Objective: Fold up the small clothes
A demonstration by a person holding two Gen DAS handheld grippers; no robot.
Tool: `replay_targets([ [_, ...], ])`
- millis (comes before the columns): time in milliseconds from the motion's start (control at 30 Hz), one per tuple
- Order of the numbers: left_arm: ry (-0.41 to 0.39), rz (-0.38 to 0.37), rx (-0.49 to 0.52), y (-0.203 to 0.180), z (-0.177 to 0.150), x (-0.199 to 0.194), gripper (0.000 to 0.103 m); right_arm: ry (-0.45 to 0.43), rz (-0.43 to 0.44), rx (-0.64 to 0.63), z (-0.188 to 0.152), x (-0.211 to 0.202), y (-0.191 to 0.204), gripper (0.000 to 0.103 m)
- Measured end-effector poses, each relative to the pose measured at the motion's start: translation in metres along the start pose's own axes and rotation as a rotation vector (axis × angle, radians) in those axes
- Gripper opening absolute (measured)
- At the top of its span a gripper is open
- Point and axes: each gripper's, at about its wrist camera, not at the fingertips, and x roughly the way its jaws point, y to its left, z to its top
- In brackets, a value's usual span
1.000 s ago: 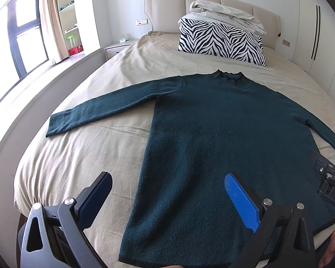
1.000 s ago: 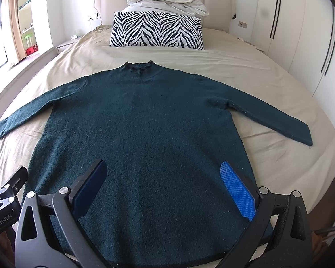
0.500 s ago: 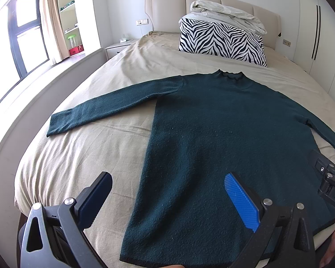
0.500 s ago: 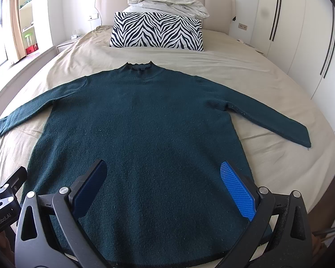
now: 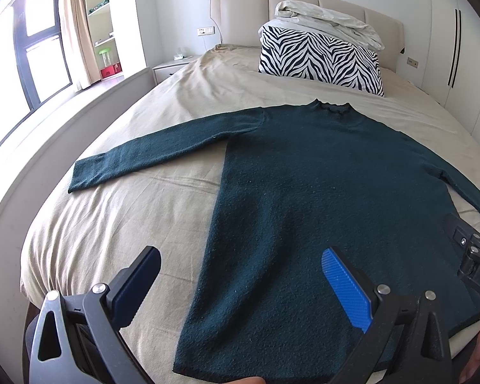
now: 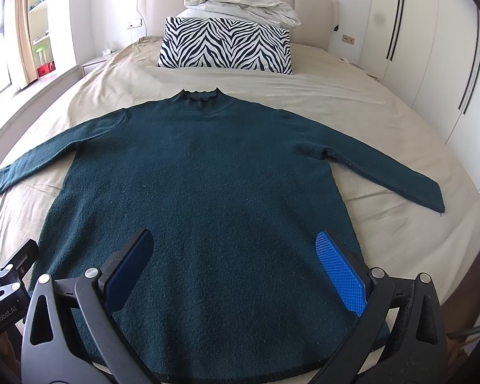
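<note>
Item 1: dark teal knitted long-sleeved sweater (image 6: 208, 192), lying flat and face-up on a bed covered with a beige sheet (image 6: 384, 147). Both sleeves are spread outward; the collar is at the far end from the tools and the hem at the near end, directly below both tools. It is not held by either tool.

Item 2: left gripper (image 5: 243, 284), black frame with dark blue finger pads. Its jaws are spread wide and hold nothing. It hovers above the sweater's near left corner: one finger (image 5: 137, 284) is over bare sheet just outside the garment's side edge, the other over the knit. The left sleeve cuff lies ahead and to its left.

Item 3: right gripper (image 6: 240, 272), of the same build, with a textured blue pad (image 6: 339, 275) showing. Its jaws are likewise spread wide and empty. It hovers above the lower body of the sweater, both fingers over the fabric, the right one near the garment's right side edge.

Item 4: zebra-striped black-and-white pillow (image 6: 227, 48), far ahead of both tools, beyond the collar and well apart from it.

Item 5: crumpled white duvet (image 6: 240, 3), piled on top of the pillow against the beige padded headboard (image 6: 313, 6).

Item 6: white wardrobe doors (image 6: 425, 51), off to the right of the tools.
</note>
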Motion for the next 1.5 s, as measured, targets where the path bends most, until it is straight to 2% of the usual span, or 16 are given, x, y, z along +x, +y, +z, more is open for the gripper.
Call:
replay_targets([
  [1133,0.045,-0.014,-0.028,0.005,-0.001,0.022,0.103,0.033,0.007,-0.021,0.001,0.019,0.011,0.103],
  [1333,0.032,-0.051,-0.005,-0.013,0.008,0.029,0.103,0.023,0.035,0.040,0.005,0.028,-0.012,0.103],
  [1500,0.042,-0.099,0.028,-0.040,0.032,0.041,0.103,-0.008,0.017,0.161,0.015,0.040,-0.075,0.103],
])
